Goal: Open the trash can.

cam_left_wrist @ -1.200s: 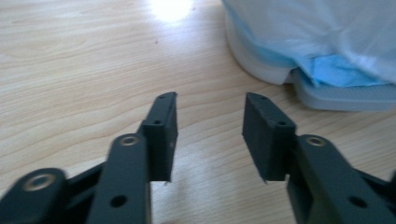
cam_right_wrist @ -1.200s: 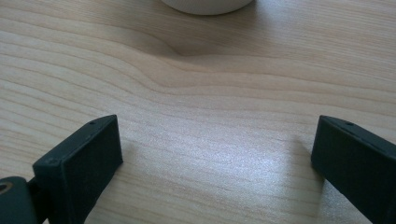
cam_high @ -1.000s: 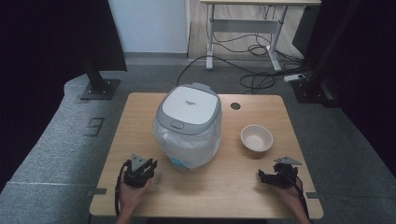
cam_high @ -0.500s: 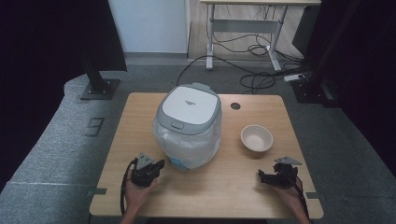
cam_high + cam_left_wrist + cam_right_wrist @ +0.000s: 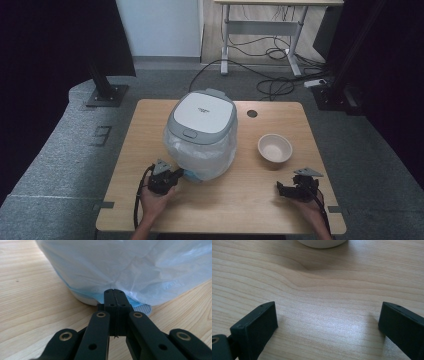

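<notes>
A white and grey rice cooker (image 5: 202, 117) stands mid-table, its body wrapped in a thin translucent plastic bag (image 5: 210, 155). My left gripper (image 5: 176, 175) is at the cooker's near left foot. In the left gripper view its jaws are pressed together at the bag's lower hem (image 5: 125, 265), and creases in the film run to the left gripper's tips (image 5: 115, 291), so it is shut on the bag. The cooker's white base (image 5: 85, 298) shows under the film. My right gripper (image 5: 281, 190) rests near the front right edge, and in its own view the right gripper (image 5: 327, 315) stands open over bare wood.
An empty beige bowl (image 5: 274, 148) sits right of the cooker, just ahead of the right gripper; its base (image 5: 322, 242) shows at the top of the right gripper view. The wooden table (image 5: 150, 125) has a cable hole (image 5: 252, 113) at the back.
My left gripper has slid right and forward along the table up to the cooker's bagged base. The right gripper has stayed put.
</notes>
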{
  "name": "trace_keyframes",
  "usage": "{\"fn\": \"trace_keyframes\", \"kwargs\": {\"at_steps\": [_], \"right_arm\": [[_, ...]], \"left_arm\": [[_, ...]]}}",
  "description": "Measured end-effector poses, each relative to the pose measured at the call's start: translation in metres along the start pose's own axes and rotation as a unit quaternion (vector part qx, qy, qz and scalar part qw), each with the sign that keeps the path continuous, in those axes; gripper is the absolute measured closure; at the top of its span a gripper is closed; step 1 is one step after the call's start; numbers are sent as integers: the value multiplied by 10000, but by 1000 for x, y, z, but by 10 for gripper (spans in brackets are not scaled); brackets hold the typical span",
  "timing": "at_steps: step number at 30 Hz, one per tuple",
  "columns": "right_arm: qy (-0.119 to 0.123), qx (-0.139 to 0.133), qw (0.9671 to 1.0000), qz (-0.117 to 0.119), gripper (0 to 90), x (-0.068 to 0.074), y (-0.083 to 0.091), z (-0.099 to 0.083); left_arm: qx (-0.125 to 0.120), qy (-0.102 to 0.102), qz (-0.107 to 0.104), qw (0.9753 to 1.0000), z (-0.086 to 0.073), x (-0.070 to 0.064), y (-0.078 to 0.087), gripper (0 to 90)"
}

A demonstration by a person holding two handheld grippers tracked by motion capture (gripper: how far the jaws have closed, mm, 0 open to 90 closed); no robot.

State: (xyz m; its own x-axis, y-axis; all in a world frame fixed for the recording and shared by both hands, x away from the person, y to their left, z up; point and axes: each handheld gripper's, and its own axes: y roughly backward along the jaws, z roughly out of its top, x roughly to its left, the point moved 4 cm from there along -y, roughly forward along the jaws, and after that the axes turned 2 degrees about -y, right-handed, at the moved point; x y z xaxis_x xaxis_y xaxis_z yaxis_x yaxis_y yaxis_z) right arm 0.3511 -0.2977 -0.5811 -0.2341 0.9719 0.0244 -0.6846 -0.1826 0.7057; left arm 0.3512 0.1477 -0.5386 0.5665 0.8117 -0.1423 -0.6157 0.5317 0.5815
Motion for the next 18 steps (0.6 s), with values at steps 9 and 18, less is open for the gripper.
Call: {"fn": "trace_keyframes", "kwargs": {"at_steps": [9,18], "right_arm": [[-4,-4,10000,-6,15,0,0,0],[-19,-9,10000,-22,18,0,0,0]], "left_arm": [[174,24,-122,9998,3,-3,-18,900],[251,-15,-221,9994,0,-8,-28,900]]}}
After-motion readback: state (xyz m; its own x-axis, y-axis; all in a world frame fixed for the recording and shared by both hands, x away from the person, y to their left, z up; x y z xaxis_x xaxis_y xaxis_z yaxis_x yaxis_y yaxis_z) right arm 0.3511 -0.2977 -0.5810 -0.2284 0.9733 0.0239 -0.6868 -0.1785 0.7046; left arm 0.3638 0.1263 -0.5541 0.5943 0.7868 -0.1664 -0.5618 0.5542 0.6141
